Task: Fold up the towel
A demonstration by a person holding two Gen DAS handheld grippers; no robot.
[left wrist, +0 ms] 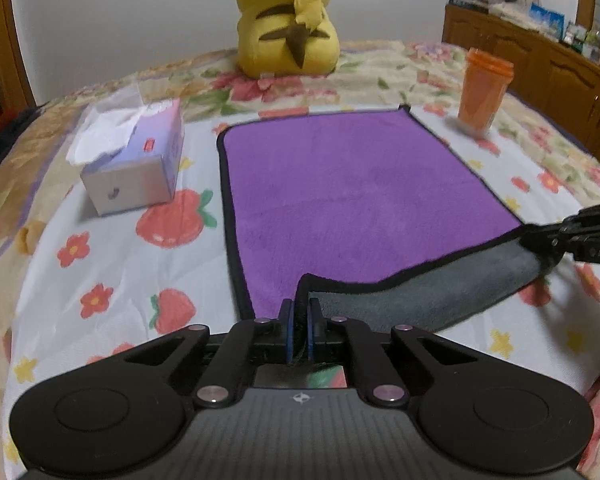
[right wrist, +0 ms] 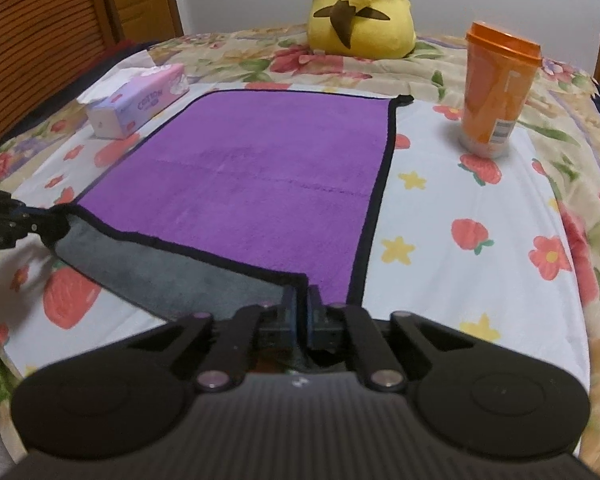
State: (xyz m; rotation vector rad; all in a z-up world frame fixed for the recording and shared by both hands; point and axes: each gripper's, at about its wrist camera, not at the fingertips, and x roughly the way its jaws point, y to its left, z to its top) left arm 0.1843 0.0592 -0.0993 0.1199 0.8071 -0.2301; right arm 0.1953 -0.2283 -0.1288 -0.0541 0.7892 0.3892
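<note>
A purple towel (left wrist: 352,184) with a black hem and grey underside lies flat on the floral bedspread; it also shows in the right wrist view (right wrist: 260,172). My left gripper (left wrist: 300,312) is shut on its near left corner, lifted so the grey underside (left wrist: 428,296) shows. My right gripper (right wrist: 302,304) is shut on the near right corner, with the grey underside (right wrist: 172,276) turned up. Each gripper shows in the other view: the right gripper (left wrist: 540,240) and the left gripper (right wrist: 40,222) both pinch the raised near edge.
A tissue box (left wrist: 136,160) sits left of the towel. An orange lidded cup (left wrist: 484,88) stands at the right. A yellow plush toy (left wrist: 288,20) sits behind the towel. A wooden cabinet (left wrist: 540,56) stands at far right.
</note>
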